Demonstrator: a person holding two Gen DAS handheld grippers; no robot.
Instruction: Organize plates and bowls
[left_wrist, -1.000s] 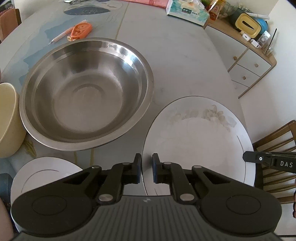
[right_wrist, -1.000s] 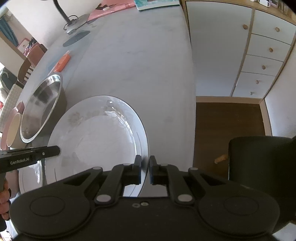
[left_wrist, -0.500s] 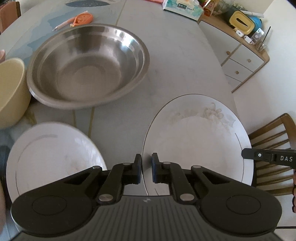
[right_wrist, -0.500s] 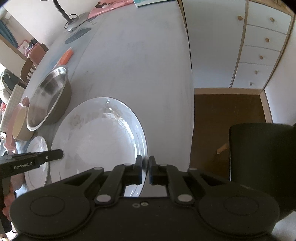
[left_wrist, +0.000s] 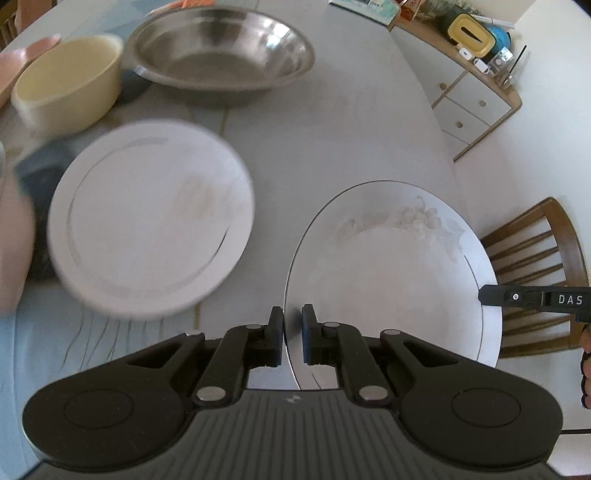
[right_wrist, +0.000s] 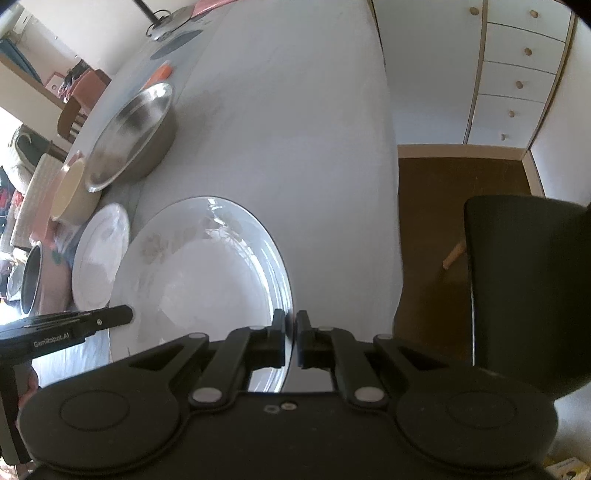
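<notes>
Floral plate (left_wrist: 391, 266): held level over the surface (right_wrist: 295, 122), left gripper (left_wrist: 292, 336) and right gripper (right_wrist: 290, 339) jaws each pinching an opposite rim. Beyond: plain white plate (left_wrist: 147, 218), cream bowl (left_wrist: 70, 81), steel bowl (left_wrist: 221, 51), all unstacked. Sorting barely begun.

two white plates were there, a flowered plate (left_wrist: 399, 266) and a plain plate (left_wrist: 147, 218); two bowls, a steel bowl (left_wrist: 221, 48) and a cream bowl (left_wrist: 70, 81); two grippers, left gripper (left_wrist: 292, 334) and right gripper (right_wrist: 290, 338).
</notes>
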